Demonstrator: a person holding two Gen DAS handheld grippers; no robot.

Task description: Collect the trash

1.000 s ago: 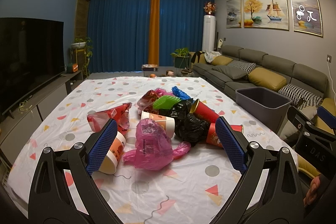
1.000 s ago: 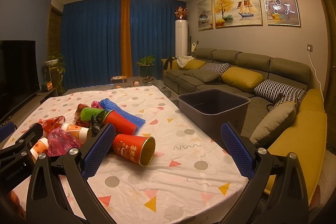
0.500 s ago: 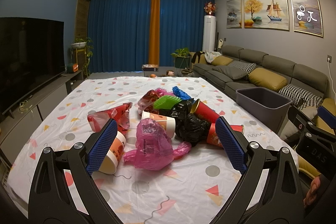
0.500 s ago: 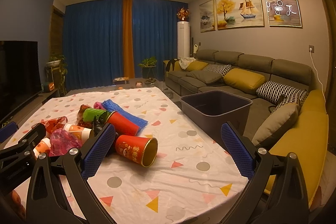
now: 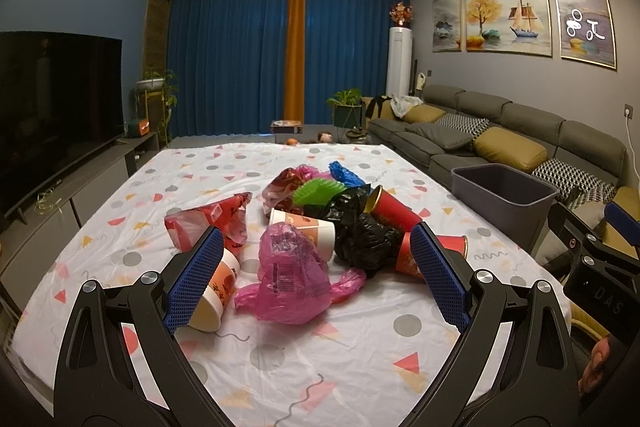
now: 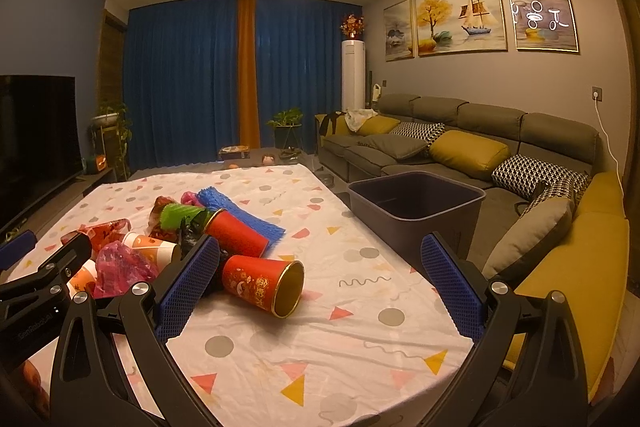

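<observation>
A heap of trash lies on the patterned tablecloth: a pink plastic bag, a black bag, white and orange paper cups, red cups, a red wrapper, green and blue foam nets. My left gripper is open and empty, just short of the pink bag. My right gripper is open and empty, with the lying red cup between its fingers' line. A dark grey bin stands off the table's right edge.
A grey sofa with yellow and patterned cushions runs along the right wall. A TV on a low cabinet stands at the left. Blue curtains and plants are at the back. The right gripper shows in the left wrist view.
The right wrist view has shifted slightly, tilting up and nearer the red cup. The left gripper has not moved. Both stay open.
</observation>
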